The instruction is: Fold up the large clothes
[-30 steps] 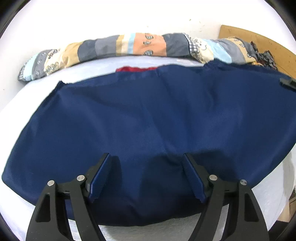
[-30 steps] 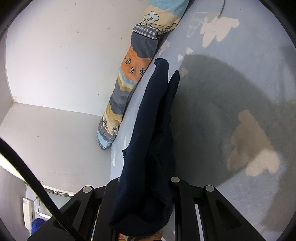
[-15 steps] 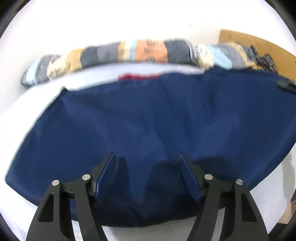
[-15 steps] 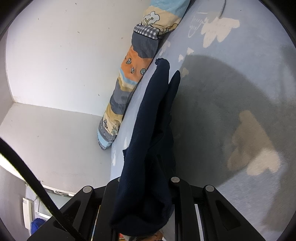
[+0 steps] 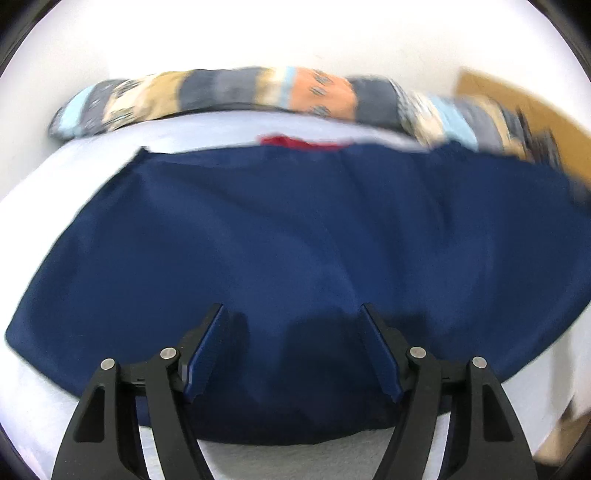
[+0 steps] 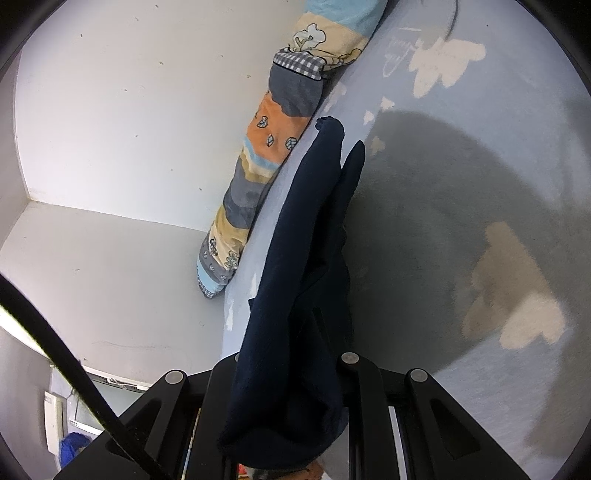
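- Navy garment (image 5: 295,236) lies spread wide over the bed sheet (image 5: 33,406), its far edge running along just short of the patchwork bolster (image 5: 236,92) that lies against the white wall (image 5: 295,33).
- From the left wrist view, the left gripper (image 5: 293,347) hangs over the near part of the garment with its jaws standing apart; they have closed a little over the last second, and the cloth shows between the blue pads (image 5: 201,358), though it lies under them and they are not pressing on it.
- Only this view shows a strip of red fabric (image 5: 295,142) peeking out at the garment's far edge, toward the bolster, and a brown wooden board (image 5: 524,107) beyond the bolster's right end.
- This view is blurred, so finer detail of the cloth cannot be made out.
- The right wrist view is sharp: the right gripper (image 6: 291,373) is clamped tight on a bunched edge of the garment (image 6: 295,314), which rises from the jaws as a narrow dark ridge pointing toward the bolster (image 6: 258,177).
- Only here does the pale blue sheet (image 6: 480,184) show its white cloud print, a large shadow beside the ridge, and the corner where two walls meet behind the bolster.
- A black cable (image 6: 70,373) crosses the lower left, on the side of the gripper away from the sheet.
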### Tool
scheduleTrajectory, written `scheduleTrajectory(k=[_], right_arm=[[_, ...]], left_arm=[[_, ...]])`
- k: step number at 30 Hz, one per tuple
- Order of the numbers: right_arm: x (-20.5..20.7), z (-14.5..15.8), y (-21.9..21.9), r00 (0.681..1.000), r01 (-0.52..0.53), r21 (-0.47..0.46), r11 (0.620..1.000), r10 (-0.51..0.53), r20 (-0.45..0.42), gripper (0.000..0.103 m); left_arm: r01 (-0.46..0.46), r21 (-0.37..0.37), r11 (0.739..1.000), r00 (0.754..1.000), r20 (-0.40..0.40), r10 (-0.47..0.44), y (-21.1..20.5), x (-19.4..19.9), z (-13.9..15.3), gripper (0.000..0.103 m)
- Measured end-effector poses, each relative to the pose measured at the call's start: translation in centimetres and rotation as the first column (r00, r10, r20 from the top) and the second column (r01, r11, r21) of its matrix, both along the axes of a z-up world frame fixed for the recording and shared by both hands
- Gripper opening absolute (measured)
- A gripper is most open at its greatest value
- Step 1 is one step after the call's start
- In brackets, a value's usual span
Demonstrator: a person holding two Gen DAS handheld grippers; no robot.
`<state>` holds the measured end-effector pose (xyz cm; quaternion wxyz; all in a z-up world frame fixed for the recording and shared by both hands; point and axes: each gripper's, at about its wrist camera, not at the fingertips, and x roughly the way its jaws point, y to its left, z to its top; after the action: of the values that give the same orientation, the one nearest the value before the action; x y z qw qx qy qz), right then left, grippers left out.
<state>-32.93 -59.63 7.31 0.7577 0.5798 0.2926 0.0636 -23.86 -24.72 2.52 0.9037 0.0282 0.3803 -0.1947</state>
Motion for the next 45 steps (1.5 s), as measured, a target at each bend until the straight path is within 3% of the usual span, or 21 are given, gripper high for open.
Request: scheduleTrajectory(k=[3, 8, 10, 14, 18, 21, 23, 25, 27, 29, 30, 35, 37, 39, 41, 42, 43, 44, 45], right_arm=[[0.3, 1.1, 0.9, 1.000, -0.013, -0.022, 1.000, 0.014, 0.016, 0.017], [1.2, 3.7, 4.3, 0.999, -0.007, -0.061, 0.998, 0.010, 0.047, 0.017], [1.9, 4.6, 6.1, 0.999, -0.002, -0.076, 0.997, 0.006, 0.051, 0.017], [5.0, 7.1, 12.0, 0.998, -0.031, -0.109, 0.994, 0.037, 0.045, 0.017], [8.9, 8.9, 19.6, 0.994, -0.098, -0.203, 0.974, 0.104, 0.019, 0.017], [11.7, 8.3, 25.4, 0.985, -0.171, -0.259, 0.951, 0.174, -0.013, 0.017], [13.9, 7.1, 30.4, 0.973, -0.231, -0.342, 0.911, 0.225, -0.058, 0.017], [15.7, 5.2, 34.9, 0.959, -0.282, -0.452, 0.846, 0.256, -0.120, 0.017], [17.6, 1.0, 39.2, 0.937, -0.348, -0.522, 0.779, 0.277, -0.212, 0.017], [18.3, -2.3, 41.4, 0.917, -0.397, -0.560, 0.727, 0.280, -0.286, 0.017], [18.0, -2.8, 41.9, 0.924, -0.382, -0.582, 0.718, 0.273, -0.269, 0.017], [16.4, 1.0, 42.3, 0.941, -0.333, -0.646, 0.687, 0.282, -0.185, 0.016], [15.6, 2.6, 43.6, 0.938, -0.327, -0.713, 0.621, 0.302, -0.167, 0.016], [15.8, 1.7, 44.9, 0.921, -0.372, -0.717, 0.590, 0.330, -0.206, 0.017], [16.7, -1.4, 45.9, 0.867, -0.488, -0.699, 0.523, 0.380, -0.321, 0.024], [16.4, -2.0, 46.4, 0.861, -0.494, -0.718, 0.490, 0.390, -0.327, 0.024], [15.9, -1.8, 46.4, 0.864, -0.481, -0.738, 0.472, 0.399, -0.308, 0.035], [15.4, -1.4, 46.3, 0.855, -0.491, -0.723, 0.486, 0.430, -0.291, 0.047], [15.1, -1.1, 46.1, 0.828, -0.526, -0.671, 0.523, 0.493, -0.266, 0.070]], left_arm=[[-0.103, -0.066, 0.992, 0.994, -0.034, 0.101, 3.3, 0.5, 3.5, 0.071], [-0.167, -0.019, 0.986, 0.984, 0.061, 0.167, 8.6, 0.2, 8.2, 0.072], [-0.168, -0.043, 0.985, 0.984, 0.059, 0.170, 10.7, 0.6, 8.9, 0.072], [-0.180, -0.083, 0.980, 0.980, 0.069, 0.186, 14.6, 1.1, 9.9, 0.071], [-0.213, -0.039, 0.976, 0.969, 0.121, 0.217, 18.5, 1.8, 10.8, 0.072], [-0.263, -0.032, 0.964, 0.953, 0.147, 0.264, 21.7, 2.1, 11.4, 0.071], [-0.303, -0.023, 0.953, 0.940, 0.159, 0.303, 23.7, 2.2, 11.8, 0.071], [-0.351, -0.004, 0.936, 0.921, 0.179, 0.346, 25.9, 2.4, 12.1, 0.071], [-0.390, -0.011, 0.921, 0.906, 0.174, 0.386, 27.4, 2.9, 12.1, 0.071], [-0.410, -0.049, 0.911, 0.900, 0.142, 0.413, 28.8, 3.4, 12.2, 0.071], [-0.415, -0.060, 0.908, 0.898, 0.134, 0.419, 29.1, 3.5, 12.2, 0.071], [-0.445, -0.094, 0.891, 0.882, 0.128, 0.454, 30.4, 3.4, 12.7, 0.071], [-0.440, -0.127, 0.889, 0.884, 0.109, 0.454, 30.7, 3.3, 12.8, 0.071], [-0.438, -0.133, 0.889, 0.888, 0.092, 0.452, 30.4, 3.7, 12.5, 0.071], [-0.430, -0.114, 0.896, 0.894, 0.083, 0.440, 29.9, 3.9, 12.2, 0.071], [-0.427, -0.110, 0.898, 0.896, 0.083, 0.436, 29.7, 3.9, 12.1, 0.071], [-0.419, -0.108, 0.902, 0.900, 0.082, 0.428, 29.5, 4.0, 12.0, 0.071], [-0.409, -0.107, 0.906, 0.905, 0.079, 0.418, 29.2, 4.1, 11.9, 0.071], [-0.396, -0.109, 0.912, 0.911, 0.075, 0.405, 28.9, 4.2, 11.9, 0.071]])
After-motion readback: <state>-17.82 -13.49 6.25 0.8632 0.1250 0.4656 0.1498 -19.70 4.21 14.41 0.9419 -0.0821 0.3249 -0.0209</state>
